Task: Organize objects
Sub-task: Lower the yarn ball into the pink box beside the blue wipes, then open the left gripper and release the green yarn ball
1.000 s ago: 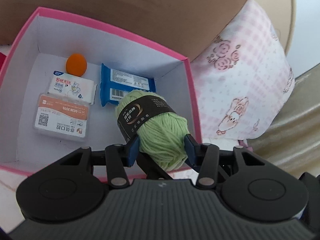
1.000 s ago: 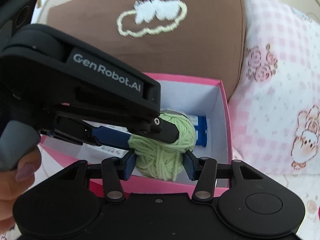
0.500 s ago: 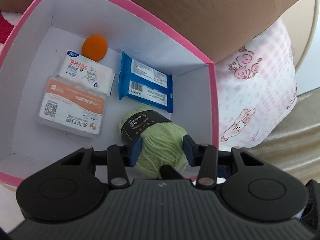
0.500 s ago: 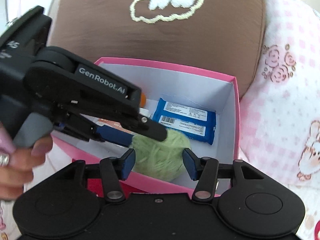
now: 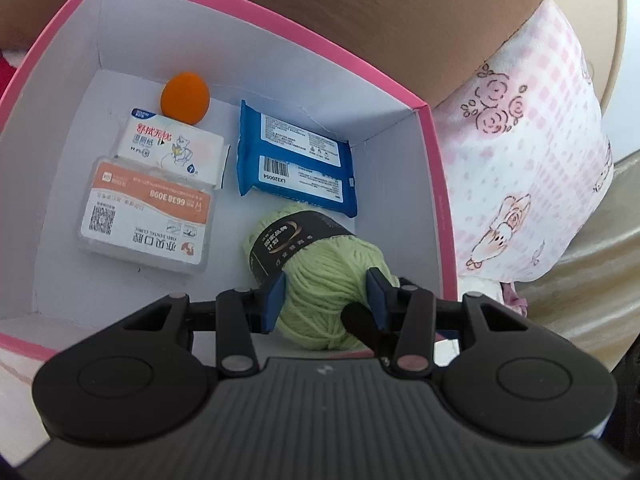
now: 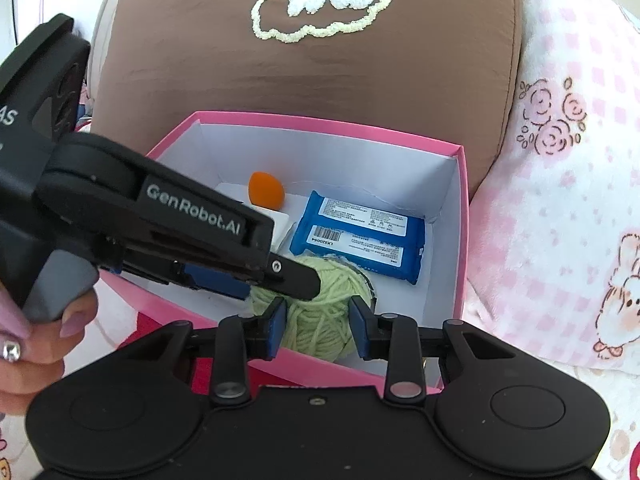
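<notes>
The left gripper (image 5: 326,298) pinches a ball of pale green yarn (image 5: 320,272), its blue pads (image 5: 276,300) pressed into the strands on either side, and holds it low inside a pink box (image 5: 438,216) with white inner walls, in the near right part of the box. A black paper band wraps the far end of the ball. Just beyond the yarn lies a blue packet of wipes (image 5: 296,160); to the left are a clear plastic case with an orange and white label (image 5: 146,216), a small white tissue pack (image 5: 172,146) and, at the far wall, an orange egg-shaped sponge (image 5: 185,98). The right gripper (image 6: 316,330) has just been closing; its pads sit close beside the near side of the yarn, but whether they press on it cannot be told. A hand (image 6: 36,344) holds the left tool. A brown cushion (image 6: 312,72) stands behind the box, with a pink and white blanket (image 6: 560,200) to the right
</notes>
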